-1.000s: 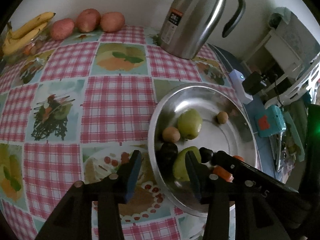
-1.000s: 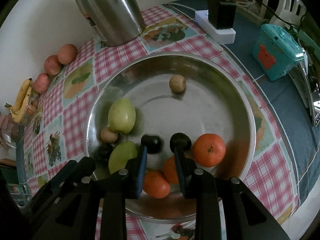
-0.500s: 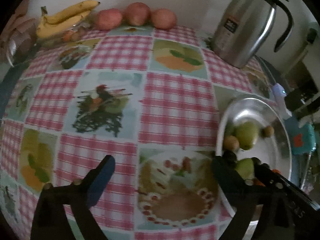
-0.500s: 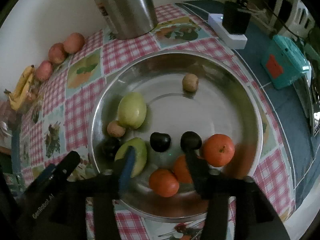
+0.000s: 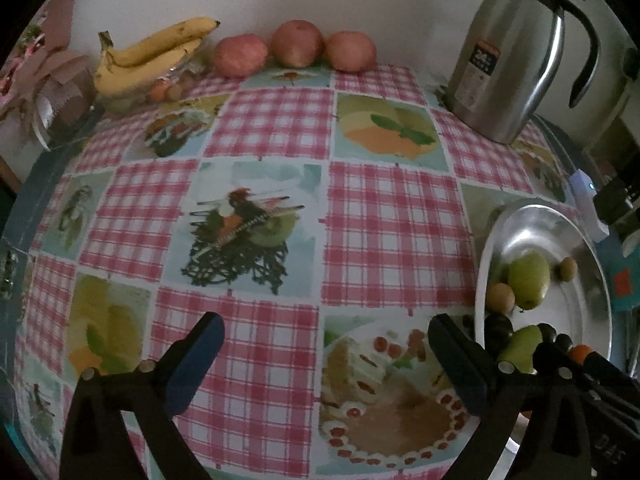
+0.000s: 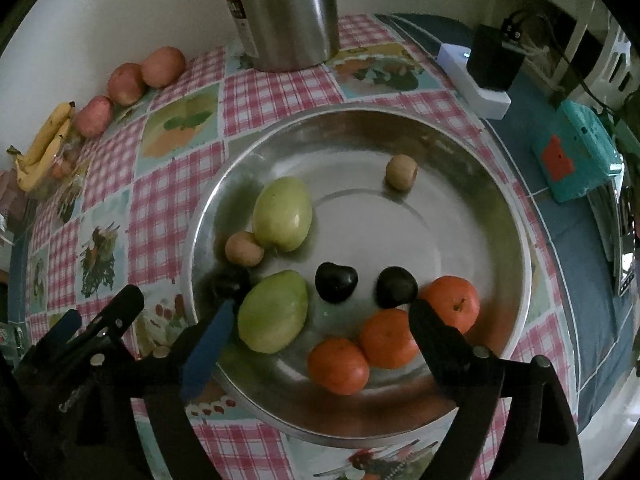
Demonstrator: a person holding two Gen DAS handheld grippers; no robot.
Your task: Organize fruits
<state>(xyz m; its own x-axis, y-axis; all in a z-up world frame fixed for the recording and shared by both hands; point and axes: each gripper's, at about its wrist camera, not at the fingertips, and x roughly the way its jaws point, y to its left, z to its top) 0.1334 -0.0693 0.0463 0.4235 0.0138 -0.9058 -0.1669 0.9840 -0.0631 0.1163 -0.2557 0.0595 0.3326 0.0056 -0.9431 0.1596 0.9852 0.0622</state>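
Left gripper (image 5: 326, 356): jaws just opened wide, empty; moved off the tray (image 6: 508, 216) to over the bench (image 5: 400, 220).
Right gripper (image 6: 320, 332): jaws just opened, nothing gripped, above the oranges (image 6: 386, 338).
Plums (image 6: 336, 282), guavas (image 6: 282, 214): in tray.

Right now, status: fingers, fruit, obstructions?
Left gripper open, empty, over tablecloth. Right gripper just opened, empty, above tray. Fruit in tray; apples, bananas by wall. Nothing blocking.
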